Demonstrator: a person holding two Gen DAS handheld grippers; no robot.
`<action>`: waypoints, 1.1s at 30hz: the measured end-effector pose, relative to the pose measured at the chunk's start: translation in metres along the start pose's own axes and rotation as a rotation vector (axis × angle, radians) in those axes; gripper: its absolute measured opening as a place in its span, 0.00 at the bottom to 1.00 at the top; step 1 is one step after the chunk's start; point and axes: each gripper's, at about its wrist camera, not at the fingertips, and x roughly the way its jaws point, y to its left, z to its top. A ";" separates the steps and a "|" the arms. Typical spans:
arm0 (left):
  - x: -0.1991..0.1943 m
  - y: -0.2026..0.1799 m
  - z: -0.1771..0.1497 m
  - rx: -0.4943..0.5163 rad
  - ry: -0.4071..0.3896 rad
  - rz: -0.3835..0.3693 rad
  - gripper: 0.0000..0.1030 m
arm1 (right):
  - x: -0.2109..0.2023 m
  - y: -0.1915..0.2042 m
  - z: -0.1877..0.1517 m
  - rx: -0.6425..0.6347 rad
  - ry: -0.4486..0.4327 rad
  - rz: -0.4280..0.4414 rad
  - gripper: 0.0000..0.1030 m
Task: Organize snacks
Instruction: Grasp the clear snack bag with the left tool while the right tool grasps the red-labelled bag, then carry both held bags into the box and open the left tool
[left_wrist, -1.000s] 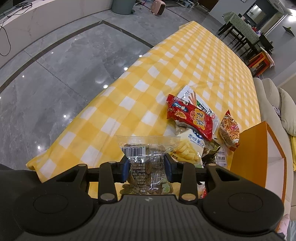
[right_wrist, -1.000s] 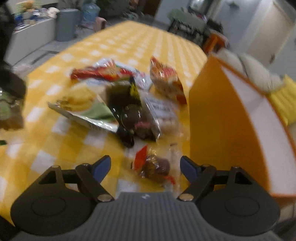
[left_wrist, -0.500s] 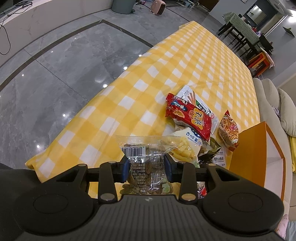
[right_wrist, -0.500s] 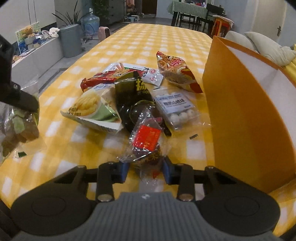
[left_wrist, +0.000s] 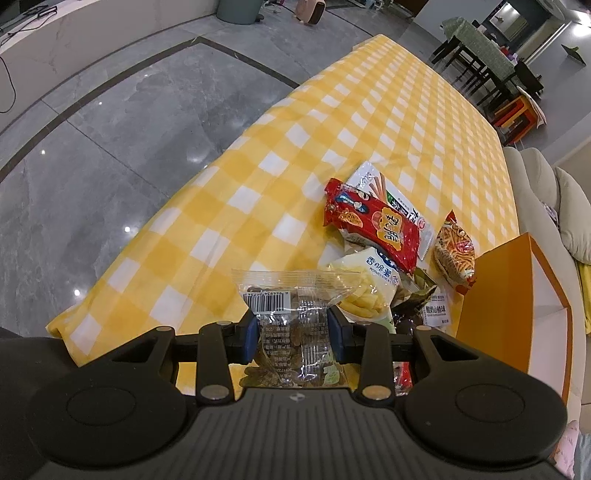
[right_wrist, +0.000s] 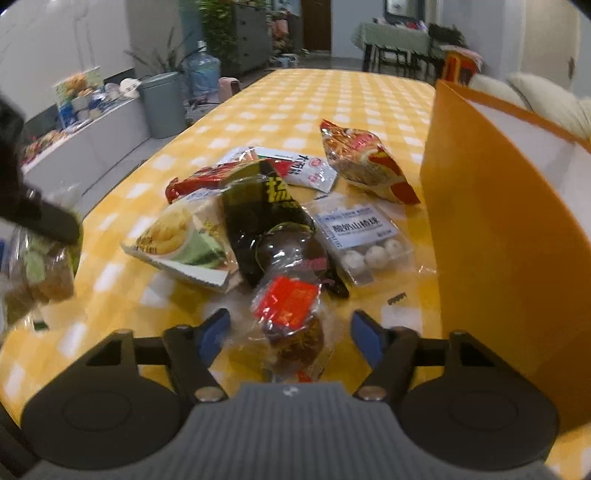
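My left gripper (left_wrist: 291, 334) is shut on a clear bag of brown snacks (left_wrist: 295, 314) and holds it above the yellow checked table (left_wrist: 258, 192). My right gripper (right_wrist: 290, 328) is open, its blue pads either side of a small clear packet with a red label (right_wrist: 290, 317) lying on the table. Beyond it lies a pile: a black packet (right_wrist: 266, 218), a fries bag (right_wrist: 181, 240), a clear pack of white balls (right_wrist: 360, 240), a red bag (left_wrist: 373, 225) and an orange noodle-snack bag (right_wrist: 365, 162). An open orange box (right_wrist: 491, 236) stands at the right.
The left gripper with its bag also shows in the right wrist view (right_wrist: 40, 236) at the far left. The table's near-left edge drops to a grey tiled floor (left_wrist: 92, 129). A beige sofa (left_wrist: 546, 206) stands behind the orange box.
My right gripper shut on the red-label packet half a second ago and now stands open around it. My left gripper has kept its hold and barely moved.
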 end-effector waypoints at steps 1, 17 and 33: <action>0.000 0.000 0.000 -0.003 0.002 -0.001 0.41 | -0.001 0.001 -0.001 -0.019 -0.010 -0.004 0.44; -0.037 -0.024 -0.003 0.014 -0.031 -0.222 0.41 | -0.086 -0.018 0.046 0.005 -0.194 0.153 0.41; -0.081 -0.122 -0.042 0.219 0.005 -0.428 0.41 | -0.199 -0.169 0.086 0.081 -0.316 0.030 0.41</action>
